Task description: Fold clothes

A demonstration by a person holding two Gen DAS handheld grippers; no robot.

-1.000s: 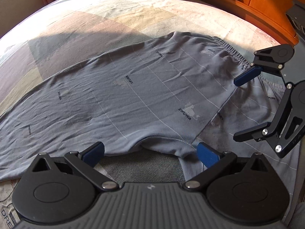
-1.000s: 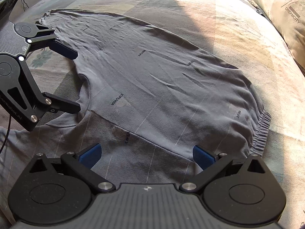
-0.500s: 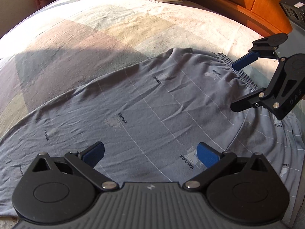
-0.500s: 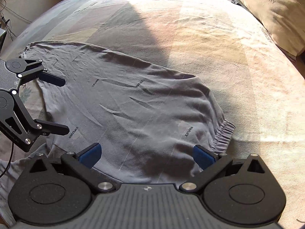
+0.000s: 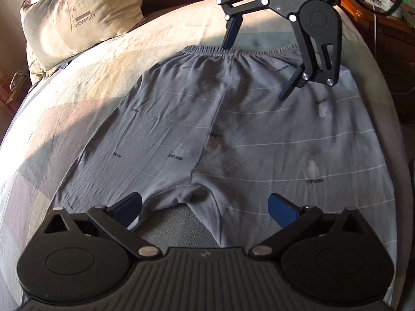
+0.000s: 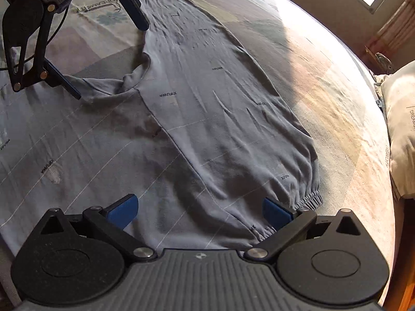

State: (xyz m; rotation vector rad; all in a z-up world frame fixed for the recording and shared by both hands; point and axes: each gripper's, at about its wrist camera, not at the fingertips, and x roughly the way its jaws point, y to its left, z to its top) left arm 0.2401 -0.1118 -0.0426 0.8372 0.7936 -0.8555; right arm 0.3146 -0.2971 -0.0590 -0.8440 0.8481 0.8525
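Grey trousers (image 5: 233, 134) laid flat on bed (image 5: 85, 83), centre frame.
Left gripper (image 5: 205, 208) is held wide at the crotch; right gripper (image 6: 199, 211) is held wide over the waistband (image 6: 308, 199), nothing gripped.

The lower legs of the trousers (image 5: 233, 134) are cut off in the left wrist view, hidden beneath the left gripper (image 5: 205, 206) body and the bottom edge. In the right wrist view the waistband's near part is covered by the right gripper (image 6: 199, 211), and one leg is cropped at the left edge. The small print on the fabric is too small to be read surely. The pillow (image 6: 400, 129) is cut by the right edge. Items on the bedside table (image 5: 381, 7) are blurred and cannot be told apart.
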